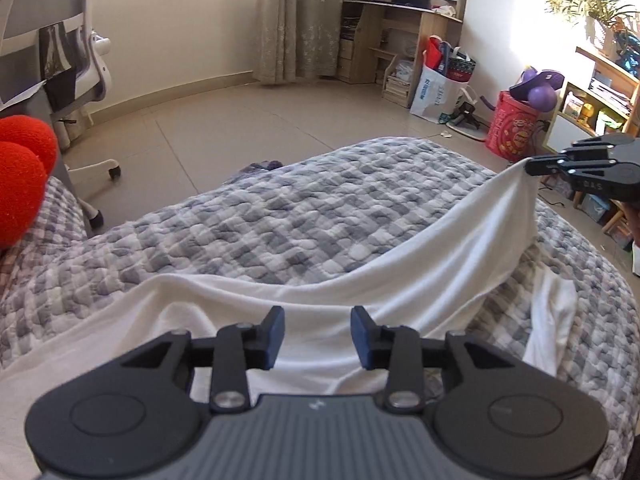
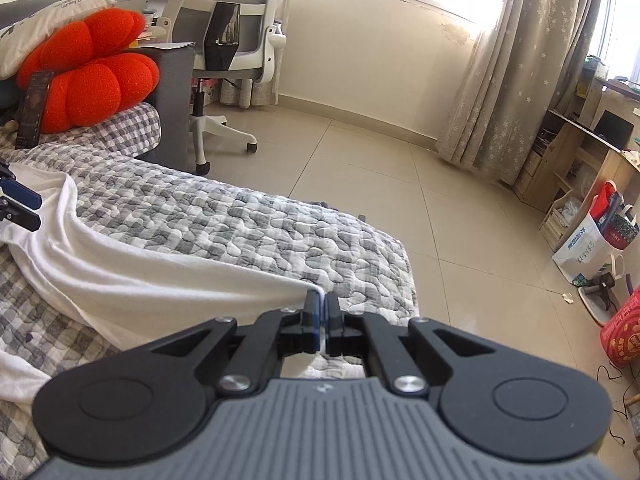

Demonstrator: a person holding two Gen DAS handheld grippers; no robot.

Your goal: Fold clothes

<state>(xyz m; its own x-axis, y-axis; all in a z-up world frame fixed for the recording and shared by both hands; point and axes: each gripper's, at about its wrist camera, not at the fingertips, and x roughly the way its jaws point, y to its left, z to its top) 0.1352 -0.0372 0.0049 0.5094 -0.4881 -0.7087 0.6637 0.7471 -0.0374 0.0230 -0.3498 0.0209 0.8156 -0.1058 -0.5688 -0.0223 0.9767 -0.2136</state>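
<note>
A white garment [image 1: 420, 264] lies spread across a bed covered by a grey-and-white checked quilt [image 1: 248, 208]. The left hand-held gripper [image 1: 318, 338] hovers over the near part of the cloth, its jaws apart with nothing pinched between the blue pads. The right hand-held gripper [image 2: 322, 322] has its jaws together, clamped on a corner of the garment and lifting that edge off the quilt. A red cushion [image 2: 92, 76] sits at the bed's far end.
</note>
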